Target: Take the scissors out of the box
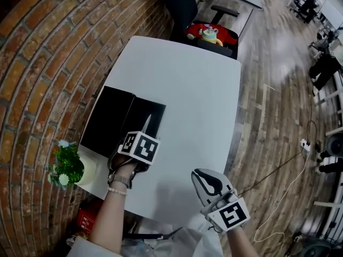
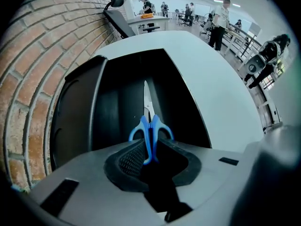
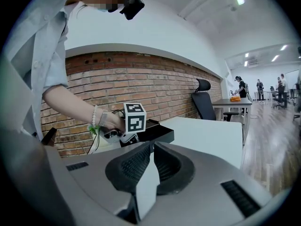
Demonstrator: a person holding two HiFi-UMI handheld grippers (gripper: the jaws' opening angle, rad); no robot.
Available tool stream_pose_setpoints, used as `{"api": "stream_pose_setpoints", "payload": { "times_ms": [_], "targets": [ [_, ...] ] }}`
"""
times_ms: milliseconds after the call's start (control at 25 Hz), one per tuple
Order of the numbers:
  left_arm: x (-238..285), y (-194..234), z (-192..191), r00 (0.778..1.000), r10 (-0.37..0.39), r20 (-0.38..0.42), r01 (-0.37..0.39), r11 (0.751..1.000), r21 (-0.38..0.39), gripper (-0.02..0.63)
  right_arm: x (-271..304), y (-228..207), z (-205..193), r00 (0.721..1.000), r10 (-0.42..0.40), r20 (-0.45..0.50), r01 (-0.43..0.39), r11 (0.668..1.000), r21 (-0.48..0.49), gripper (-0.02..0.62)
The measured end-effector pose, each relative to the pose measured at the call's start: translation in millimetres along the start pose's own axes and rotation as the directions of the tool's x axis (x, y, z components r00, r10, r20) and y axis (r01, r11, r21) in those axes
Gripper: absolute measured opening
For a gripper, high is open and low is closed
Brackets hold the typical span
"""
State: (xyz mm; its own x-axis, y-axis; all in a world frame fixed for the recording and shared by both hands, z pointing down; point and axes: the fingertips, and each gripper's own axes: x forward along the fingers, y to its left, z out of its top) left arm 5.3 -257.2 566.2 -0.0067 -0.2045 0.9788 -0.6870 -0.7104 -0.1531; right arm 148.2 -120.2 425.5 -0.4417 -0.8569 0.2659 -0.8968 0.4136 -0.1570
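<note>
A black box [image 1: 104, 119] lies open on the white table [image 1: 198, 100] near its left edge. Scissors [image 2: 149, 126] with blue handles point blade-first over the box's dark inside [image 2: 117, 79]. Their handles sit between the pads of my left gripper [image 2: 149, 155], which is shut on them. From the head view that gripper [image 1: 143, 134] points steeply down over the box, and the silver blade tip [image 1: 147, 123] shows past its marker cube. My right gripper [image 1: 202, 174] hovers at the table's near edge, shut and holding nothing. The right gripper view [image 3: 151, 147] shows its tips meeting.
A small potted plant [image 1: 67, 167] stands at the table's near left corner, beside the brick wall [image 1: 43, 63]. An office chair with a red toy [image 1: 210, 35] is beyond the far edge. Wooden floor with a cable [image 1: 278, 170] lies to the right.
</note>
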Motion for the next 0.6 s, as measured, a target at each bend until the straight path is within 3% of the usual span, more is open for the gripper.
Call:
{"api": "stream_pose_setpoints", "payload": {
  "times_ms": [160, 600],
  "targets": [
    [-1.6, 0.4, -0.6, 0.999, 0.025, 0.021, -0.025, 0.999, 0.031, 0.094, -4.6, -0.4, 0.6, 1.0, -0.007, 0.001, 0.007, 1.0, -0.005, 0.055],
    [-21.8, 11.2, -3.0, 0.989, 0.005, 0.145, 0.004, 0.998, -0.058, 0.091, -12.3, 6.4, 9.7, 1.0, -0.006, 0.015, 0.007, 1.0, -0.031, 0.054]
  ]
}}
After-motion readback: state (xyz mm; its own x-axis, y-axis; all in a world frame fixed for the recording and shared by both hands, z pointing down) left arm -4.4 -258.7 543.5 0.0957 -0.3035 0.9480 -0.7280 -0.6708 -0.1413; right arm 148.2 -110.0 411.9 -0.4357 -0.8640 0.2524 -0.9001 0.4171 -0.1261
